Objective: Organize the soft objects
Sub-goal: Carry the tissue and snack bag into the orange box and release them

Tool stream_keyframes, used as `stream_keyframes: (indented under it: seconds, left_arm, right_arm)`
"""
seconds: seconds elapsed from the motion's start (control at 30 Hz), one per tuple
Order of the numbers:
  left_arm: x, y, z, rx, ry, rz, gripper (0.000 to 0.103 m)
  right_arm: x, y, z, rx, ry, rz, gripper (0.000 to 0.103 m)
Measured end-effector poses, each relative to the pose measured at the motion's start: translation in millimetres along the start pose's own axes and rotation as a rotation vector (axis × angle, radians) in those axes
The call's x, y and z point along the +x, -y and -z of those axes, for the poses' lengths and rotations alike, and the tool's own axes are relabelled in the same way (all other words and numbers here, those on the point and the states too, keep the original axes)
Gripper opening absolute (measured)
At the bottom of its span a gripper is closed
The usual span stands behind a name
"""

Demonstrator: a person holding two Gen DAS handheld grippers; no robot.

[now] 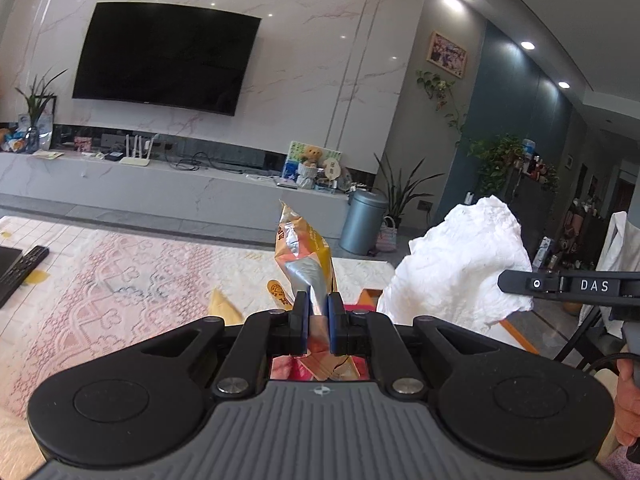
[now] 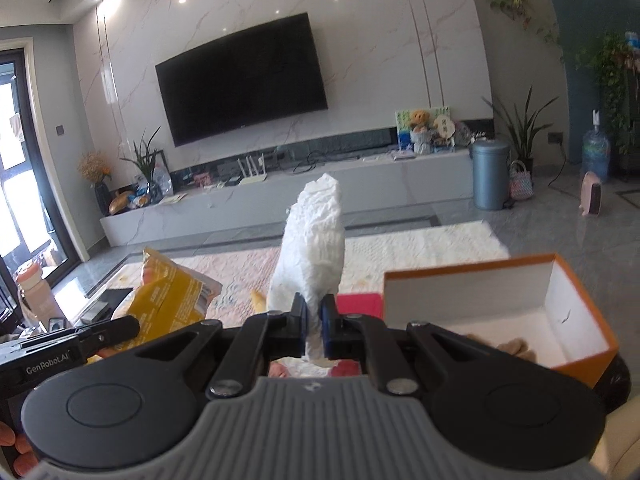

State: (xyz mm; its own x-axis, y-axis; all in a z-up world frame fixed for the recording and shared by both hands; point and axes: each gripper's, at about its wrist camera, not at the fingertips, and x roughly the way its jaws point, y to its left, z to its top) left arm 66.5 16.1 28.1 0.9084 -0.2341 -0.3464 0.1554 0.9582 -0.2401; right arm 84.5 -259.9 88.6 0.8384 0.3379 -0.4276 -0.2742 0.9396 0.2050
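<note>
Mid-task, I judge: the left gripper (image 1: 318, 312) is clenched on a foil snack bag (image 1: 304, 256), the right gripper (image 2: 313, 322) on a crumpled white tissue (image 2: 312, 248), both lifted above the table. The orange box (image 2: 576, 276), near right, holds something tan, hard to identify. Beyond, the patterned tablecloth (image 1: 120, 264) is partly hidden.

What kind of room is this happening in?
Most likely a home living room: a large wall-mounted television on a marble wall, a long low media console beneath it with a router and teddy bear, and potted plants beside a tiled floor with a patterned rug.
</note>
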Motion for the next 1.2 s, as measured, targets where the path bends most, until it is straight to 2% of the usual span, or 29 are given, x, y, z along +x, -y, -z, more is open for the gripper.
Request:
stream_keyframes:
  seconds: [0.33, 0.6, 0.83, 0.93, 1.2]
  left_arm:
    - [40.5, 47.6, -25.7, 0.096, 0.026, 0.095, 0.01]
    - [100.1, 82.6, -32.2, 0.1, -0.054, 0.204, 0.01]
    - [169.4, 111.1, -13.8, 0.151, -0.182, 0.238, 0.01]
    - [198.1, 111.2, -3.0, 0.138, -0.256, 0.245, 0.01]
    - [256.4, 111.1, 21.8, 0.131, -0.429, 0.184, 0.01]
  right_arm:
    - [-1.8, 40.7, -43.4, -0.061, 0.069, 0.118, 0.005]
    - [23.9, 88.9, -54.7, -0.061, 0.039, 0.227, 0.005]
    - [62.3, 134.2, -45.6, -0.049, -0.045, 0.296, 0.005]
    - [92.3, 152.5, -35.8, -0.04, -0.103, 0.308, 0.005]
    - [174.8, 188.8, -3.2, 0.1, -0.315, 0.191, 0.005]
